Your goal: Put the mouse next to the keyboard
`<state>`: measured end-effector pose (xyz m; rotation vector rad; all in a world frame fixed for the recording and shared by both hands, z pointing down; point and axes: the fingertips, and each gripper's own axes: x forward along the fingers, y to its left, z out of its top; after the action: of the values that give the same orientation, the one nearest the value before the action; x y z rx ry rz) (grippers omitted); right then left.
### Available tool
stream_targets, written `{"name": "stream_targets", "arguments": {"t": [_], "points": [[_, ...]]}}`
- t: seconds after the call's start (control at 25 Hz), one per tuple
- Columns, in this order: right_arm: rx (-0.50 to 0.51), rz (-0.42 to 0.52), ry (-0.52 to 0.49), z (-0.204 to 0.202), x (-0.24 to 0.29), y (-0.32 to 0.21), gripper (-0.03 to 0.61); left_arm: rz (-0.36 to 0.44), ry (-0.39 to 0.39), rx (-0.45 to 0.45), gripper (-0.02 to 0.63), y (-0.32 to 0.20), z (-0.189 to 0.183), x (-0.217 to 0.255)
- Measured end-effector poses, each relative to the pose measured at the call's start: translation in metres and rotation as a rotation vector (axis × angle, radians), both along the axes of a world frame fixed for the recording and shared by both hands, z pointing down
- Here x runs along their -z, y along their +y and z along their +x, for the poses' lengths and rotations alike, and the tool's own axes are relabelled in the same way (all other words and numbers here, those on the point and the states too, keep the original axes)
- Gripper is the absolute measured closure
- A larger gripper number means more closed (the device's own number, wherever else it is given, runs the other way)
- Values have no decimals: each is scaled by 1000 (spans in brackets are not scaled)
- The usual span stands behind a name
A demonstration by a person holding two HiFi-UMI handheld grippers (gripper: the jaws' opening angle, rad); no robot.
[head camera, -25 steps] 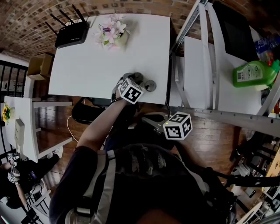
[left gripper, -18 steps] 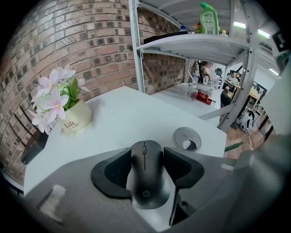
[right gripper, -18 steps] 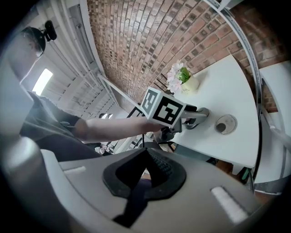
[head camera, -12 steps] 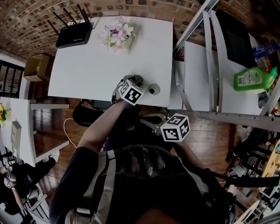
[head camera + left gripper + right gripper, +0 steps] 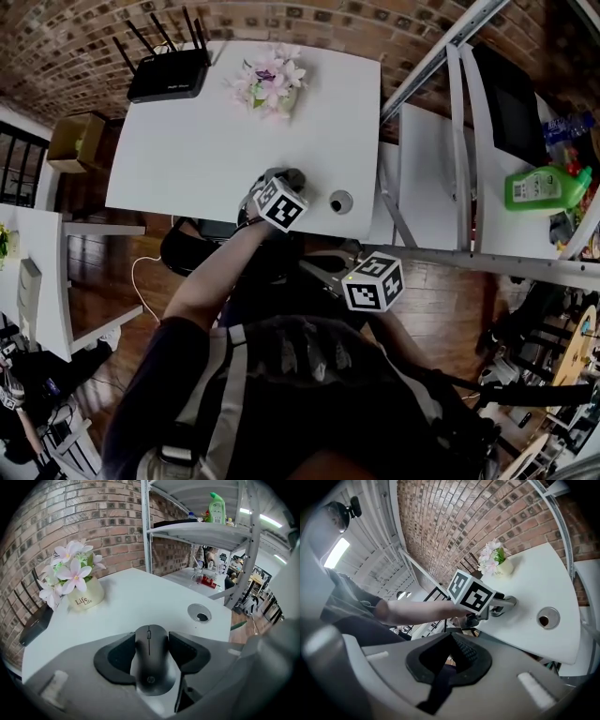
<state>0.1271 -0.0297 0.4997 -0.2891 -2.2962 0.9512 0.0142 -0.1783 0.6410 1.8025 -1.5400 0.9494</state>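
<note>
In the head view, the left arm is bent and reaches forward. It puts the left gripper (image 5: 281,187) at the near edge of the white table (image 5: 187,141). The right gripper (image 5: 330,270) stays close to the body, off the table and just past that near edge.

In the left gripper view, the jaws squeeze the black mouse (image 5: 151,667) from both sides, by the table's near edge.

In the right gripper view, the right gripper's jaws are pressed together with nothing in them. The bare left forearm (image 5: 417,611) stretches across to the table.
</note>
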Motion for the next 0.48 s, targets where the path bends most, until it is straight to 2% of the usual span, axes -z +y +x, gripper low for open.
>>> {"name": "stream_targets", "arguments": {"t": [0.48], "points": [[-2,-2,3,-21,-2,7,574,-18,-26,6,385,25,-40,-2]]}}
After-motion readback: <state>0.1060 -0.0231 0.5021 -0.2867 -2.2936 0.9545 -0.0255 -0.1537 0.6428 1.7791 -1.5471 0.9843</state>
